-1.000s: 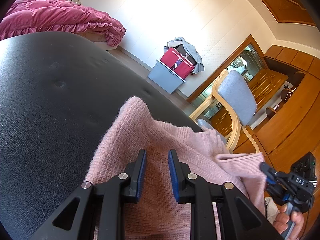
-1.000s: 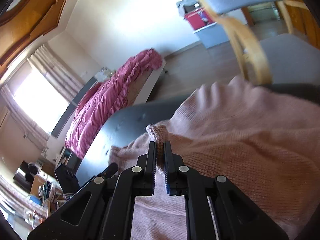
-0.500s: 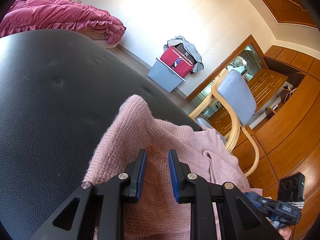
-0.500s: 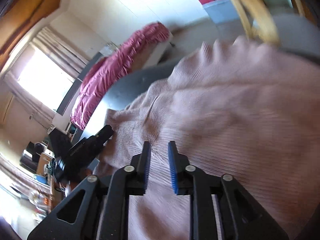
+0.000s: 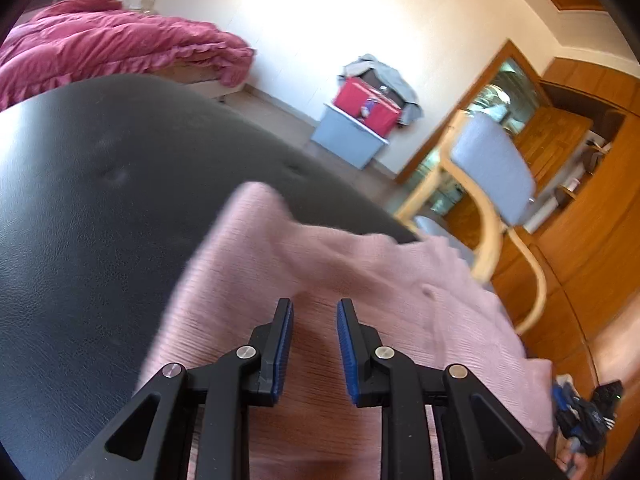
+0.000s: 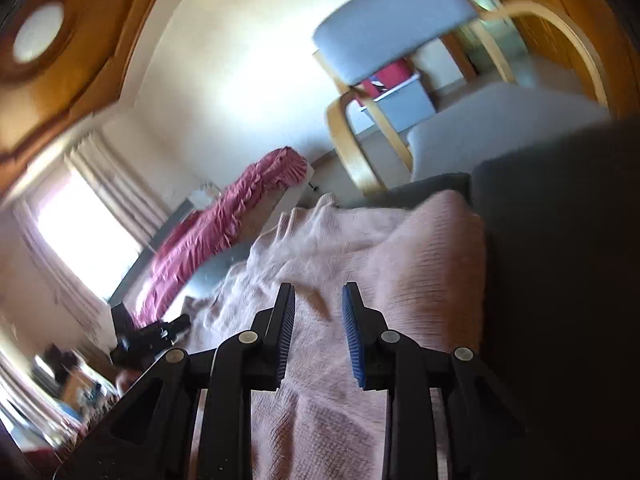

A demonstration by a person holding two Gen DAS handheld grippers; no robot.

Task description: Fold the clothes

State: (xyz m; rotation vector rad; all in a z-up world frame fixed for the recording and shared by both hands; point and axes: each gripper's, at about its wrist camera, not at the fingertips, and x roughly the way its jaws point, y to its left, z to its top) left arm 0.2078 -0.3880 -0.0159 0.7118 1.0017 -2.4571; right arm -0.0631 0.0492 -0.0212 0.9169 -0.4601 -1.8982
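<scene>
Left wrist view: looking along the left claw (image 5: 315,308), spread wide with nothing between its blue pads, hovering low over a pink sweater (image 5: 360,280). Sweater lying on the black padded surface (image 5: 100,200), bunched toward the edge nearest the wooden chair (image 5: 492,168), with one rounded fold raised toward the bare middle. Probably placed there for reach: flat backing under the knit, open black padding alongside for laying a fold over. Claw likely held open and low in readiness to pinch a layer, though equally fitting a layer just let go. Impossible to settle which from this alone.

Right wrist view: same story for the right claw (image 6: 319,292), parted wide and holding nothing, aimed across the sweater from the opposite side. Shows what the left view hides: a rippled, gathered hem or cuff toward the far edge, and a straight side of the knit running beside bare padding on the right. Also catches the left claw's body low at the near left corner, beyond the knit.

Left view alone gives the broad stretch of bare surface toward the bed (image 5: 100,48), and the right claw's body past the near right edge. Motion blur in both, so fine creases not readable. Garment neither flat nor squared: judged partway, not a tidy finished fold.
</scene>
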